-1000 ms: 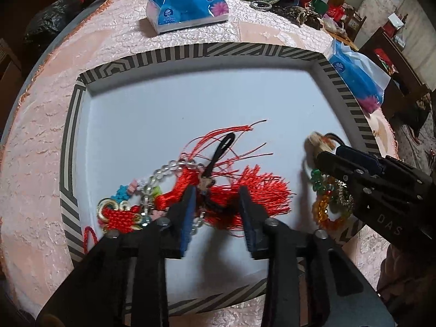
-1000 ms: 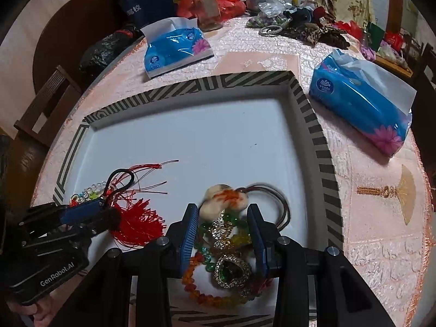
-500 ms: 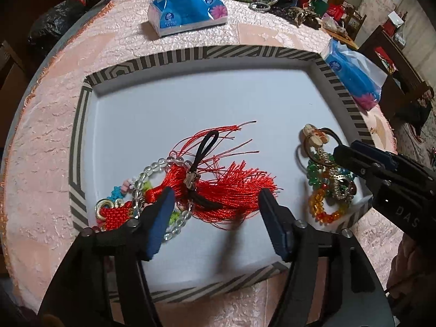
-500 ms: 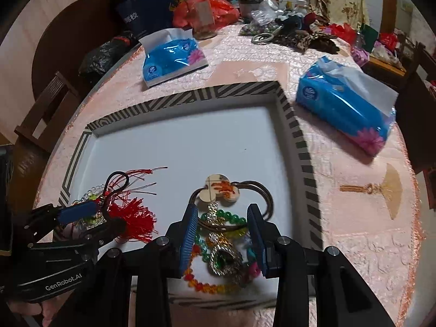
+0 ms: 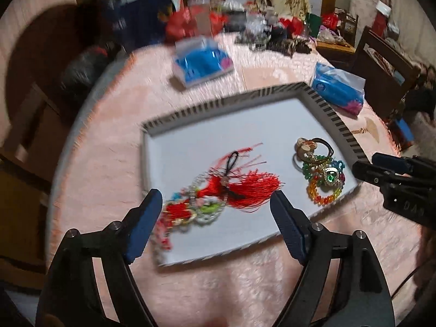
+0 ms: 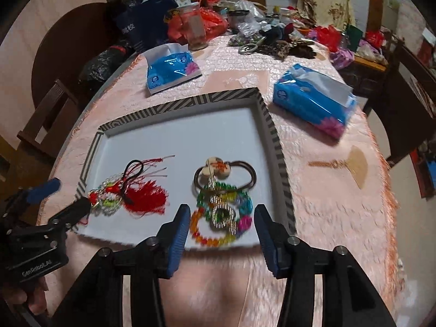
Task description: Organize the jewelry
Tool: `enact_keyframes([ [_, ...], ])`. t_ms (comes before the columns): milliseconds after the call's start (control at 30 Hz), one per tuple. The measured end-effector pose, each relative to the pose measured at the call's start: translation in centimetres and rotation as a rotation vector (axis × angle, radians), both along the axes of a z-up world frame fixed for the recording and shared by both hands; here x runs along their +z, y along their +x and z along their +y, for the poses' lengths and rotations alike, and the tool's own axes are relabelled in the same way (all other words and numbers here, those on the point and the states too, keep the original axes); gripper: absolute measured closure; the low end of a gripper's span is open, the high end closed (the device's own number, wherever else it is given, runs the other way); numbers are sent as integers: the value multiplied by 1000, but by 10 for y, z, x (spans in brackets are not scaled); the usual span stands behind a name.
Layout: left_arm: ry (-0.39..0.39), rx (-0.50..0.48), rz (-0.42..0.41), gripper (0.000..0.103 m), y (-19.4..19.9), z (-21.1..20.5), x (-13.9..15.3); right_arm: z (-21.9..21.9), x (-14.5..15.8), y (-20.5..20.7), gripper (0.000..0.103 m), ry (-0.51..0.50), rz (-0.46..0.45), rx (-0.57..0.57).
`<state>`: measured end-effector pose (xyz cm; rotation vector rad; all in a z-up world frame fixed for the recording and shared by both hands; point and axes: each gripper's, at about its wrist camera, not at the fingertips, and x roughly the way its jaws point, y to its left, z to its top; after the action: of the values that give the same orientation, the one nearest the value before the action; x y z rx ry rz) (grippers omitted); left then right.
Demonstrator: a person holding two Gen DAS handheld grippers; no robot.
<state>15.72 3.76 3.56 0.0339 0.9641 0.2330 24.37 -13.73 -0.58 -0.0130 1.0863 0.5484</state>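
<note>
Both of your grippers have pulled up and back from the tray (image 6: 275,136) since 1 second ago, when each was down among the jewelry. Your left gripper (image 5: 215,215) now hangs over the tray's near edge with its jaws opening and spread wide, nothing pinched between them; the red tassel (image 5: 250,188) and the clear bead bracelet (image 5: 201,204) tangled with it lie on the tray floor at the near left corner, apart from both fingers (image 5: 144,223). Your right gripper (image 6: 220,234) hangs over the near edge too, its jaws opening and holding nothing; seen between them, down on the tray near its right rim, lies the colored bead bracelet (image 6: 207,237) with the green stone brooch (image 6: 222,214) on top. Just beyond that pile, further into the tray, sits the brown hair tie (image 6: 245,174) with its cream and orange charm. 2 blue tissue packs rest on the pink tablecloth (image 6: 327,204) outside the tray, 1 (image 6: 171,68) beyond its far edge and 1 (image 6: 313,100) off its far right corner.
</note>
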Motion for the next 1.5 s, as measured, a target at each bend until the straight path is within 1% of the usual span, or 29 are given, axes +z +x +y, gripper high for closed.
enact_keyframes([
  [67,20,-17,-27,21,-13,-4,8,-4,5,-8,56,8,11,-10],
  [133,-4,-32,-53,21,-28,-8,15,-8,12,-19,56,12,11,-15],
  [233,-89,-20,-42,21,-40,-5,16,-14,18,-35,55,11,3,-18],
  [300,-130,-8,-32,21,-45,-4,17,-17,21,-46,55,14,2,-18],
  [367,-118,-8,-29,20,-48,-8,20,-21,22,-55,55,10,-2,-16],
  [433,-130,-16,-37,14,-53,-12,25,-24,24,-62,55,6,-7,-14],
  [467,-139,-17,-41,0,-55,-14,29,-26,26,-68,55,6,-13,-12],
  [600,-173,-31,-43,0,-65,-24,38,-34,34,-83,55,2,-40,-13],
  [767,-163,-23,-45,0,-73,-31,43,-42,39,-92,55,7,-50,-24],
  [867,-117,14,-60,1,-77,-32,50,-44,44,-96,55,8,-63,-24],
  [967,-101,47,-75,1,-83,-30,54,-44,50,-99,55,10,-78,-18],
  [1033,-117,78,-57,1,-84,-25,53,-44,54,-102,55,12,-85,-16],
  [1100,-136,79,-33,1,-85,-23,50,-42,56,-104,55,12,-86,-11],
  [1167,-129,88,-6,1,-86,-23,46,-40,58,-107,55,10,-88,-6],
  [1267,-139,100,26,1,-89,-26,43,-38,61,-112,55,8,-94,-1],
  [1400,-127,101,43,1,-93,-30,42,-37,63,-118,55,-3,-100,-4],
  [1467,-122,99,43,1,-94,-32,43,-38,63,-120,51,0,-100,-6],
  [1500,-121,94,43,1,-95,-33,43,-39,62,-121,45,0,-101,-9],
])
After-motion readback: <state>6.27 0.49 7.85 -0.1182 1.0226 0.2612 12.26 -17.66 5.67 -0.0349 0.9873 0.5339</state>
